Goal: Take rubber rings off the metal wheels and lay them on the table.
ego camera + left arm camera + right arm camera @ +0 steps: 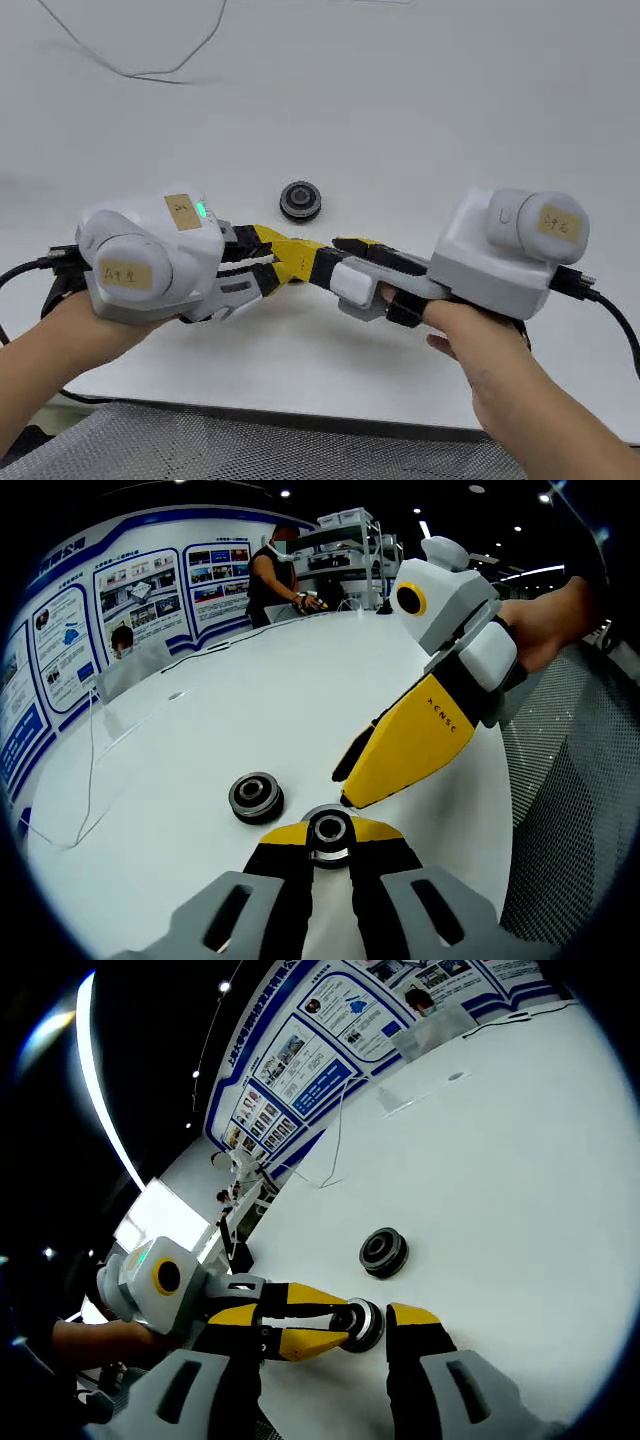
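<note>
**My left hand-held gripper [331, 831] is clamped on a metal wheel [362, 1324]; the right hand-held gripper [347, 785] is open beside it.**
I'd keep the left dead steady and hook one right tip under the rubber ring's edge, peeling outward rather than squeezing the hub. The ring itself I can't make out clearly. A second wheel [300, 200] lies on the surface [420, 130] just beyond, and a cable [130, 70] lies far back. Only my own crowded jaws get in the way.

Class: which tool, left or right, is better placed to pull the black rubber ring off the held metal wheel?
Right, probably: the left tool is shut on the small round metal wheel, while the open right tool straddles it.
</note>
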